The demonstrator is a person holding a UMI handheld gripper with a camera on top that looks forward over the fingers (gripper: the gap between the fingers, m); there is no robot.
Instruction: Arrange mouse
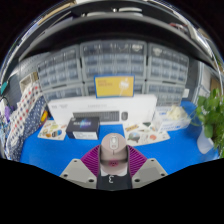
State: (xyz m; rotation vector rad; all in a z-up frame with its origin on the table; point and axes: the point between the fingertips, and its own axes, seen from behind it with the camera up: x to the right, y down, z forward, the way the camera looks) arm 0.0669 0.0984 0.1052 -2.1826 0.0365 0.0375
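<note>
The tongs (112, 168) hold a grey mouse (112, 153) squeezed between their two purple pads (93, 158), its long axis running straight ahead toward twelve o'clock, above a blue table (170, 152). Any setting-down, I judge, turns on the free blue surface just beyond the fingertips. A white box (85, 124) lies at about eleven o'clock with a tray of small bits (51, 130) at ten, another cluttered tray (150, 130) sits at one, and a green plant (211, 112) stands at two.
</note>
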